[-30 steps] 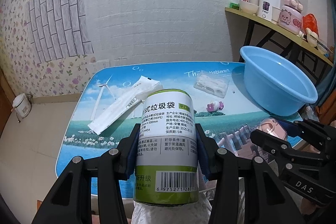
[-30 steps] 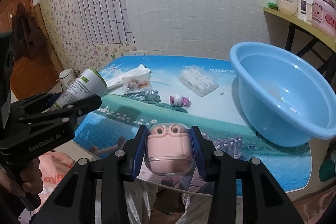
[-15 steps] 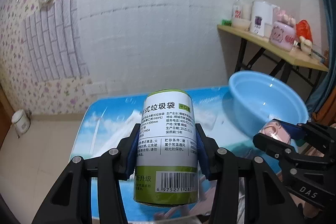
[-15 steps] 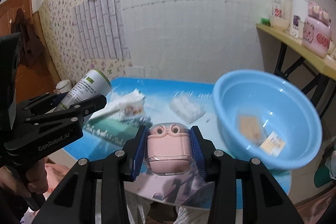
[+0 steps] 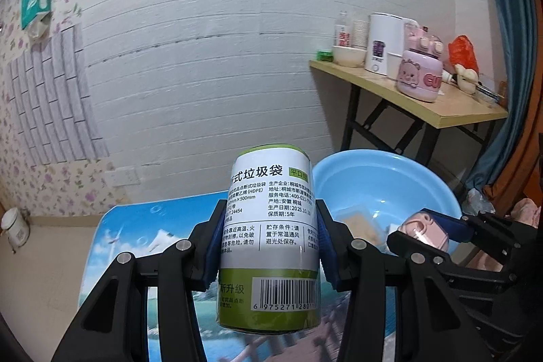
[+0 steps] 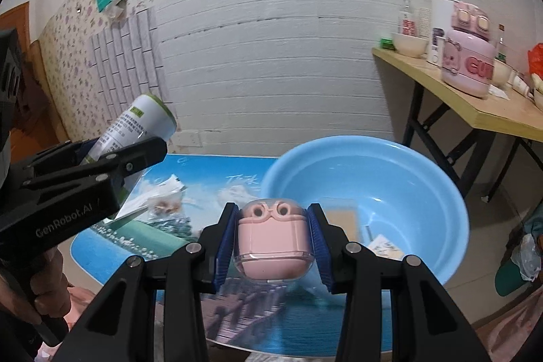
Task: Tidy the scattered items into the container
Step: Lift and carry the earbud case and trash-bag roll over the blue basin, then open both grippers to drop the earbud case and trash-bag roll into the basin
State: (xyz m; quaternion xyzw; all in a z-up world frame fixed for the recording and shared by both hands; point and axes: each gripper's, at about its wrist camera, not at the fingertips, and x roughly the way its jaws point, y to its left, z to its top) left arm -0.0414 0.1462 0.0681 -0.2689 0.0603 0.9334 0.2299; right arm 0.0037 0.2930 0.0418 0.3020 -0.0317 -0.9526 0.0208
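The left gripper [image 5: 269,243] clamps a white-and-green labelled roll [image 5: 269,226], while the right gripper [image 6: 273,243] grips a pink goggle-eyed case [image 6: 273,238] beside the blue basin [image 6: 407,178].

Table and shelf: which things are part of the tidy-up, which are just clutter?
Part of the job:
- roll of bin bags, in the left hand-held gripper
- pink case, in the right hand-held gripper
- blue basin
- packets on the table

Just lying about:
- side shelf
- pink cooker
- white kettle
- bowl
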